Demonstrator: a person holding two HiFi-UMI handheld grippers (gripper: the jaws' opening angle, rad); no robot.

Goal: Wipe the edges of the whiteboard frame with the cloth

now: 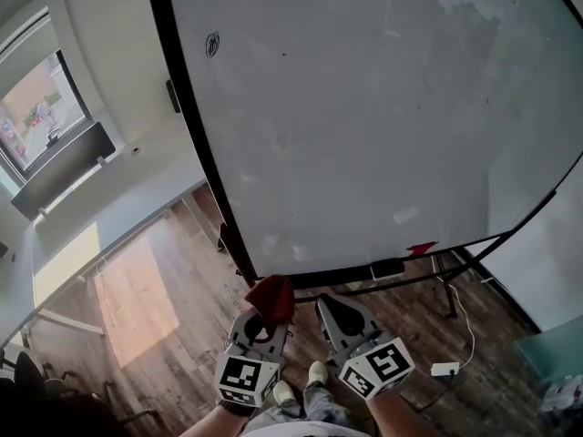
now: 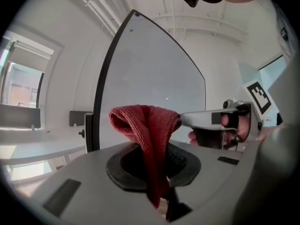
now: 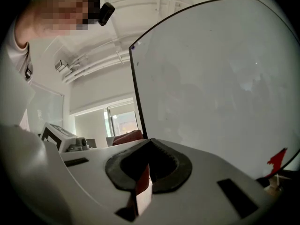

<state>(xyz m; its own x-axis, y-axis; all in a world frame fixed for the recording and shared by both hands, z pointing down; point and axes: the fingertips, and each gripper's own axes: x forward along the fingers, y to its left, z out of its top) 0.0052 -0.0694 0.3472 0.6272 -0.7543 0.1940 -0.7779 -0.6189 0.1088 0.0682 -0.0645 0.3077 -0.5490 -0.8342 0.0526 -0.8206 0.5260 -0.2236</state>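
The whiteboard has a thin black frame and fills most of the head view. Low in that view, my left gripper is shut on a folded red cloth, just below the board's lower left corner. In the left gripper view the cloth bulges up out of the closed jaws, with the frame's left edge behind it. My right gripper is beside the left one, shut and holding nothing. The right gripper view shows the closed gripper, the frame edge and the cloth off to the left.
On the bottom rail lie a black eraser and a small red item. The black stand legs rest on the wood floor, with a white adapter and cable nearby. A window and a white counter are at left.
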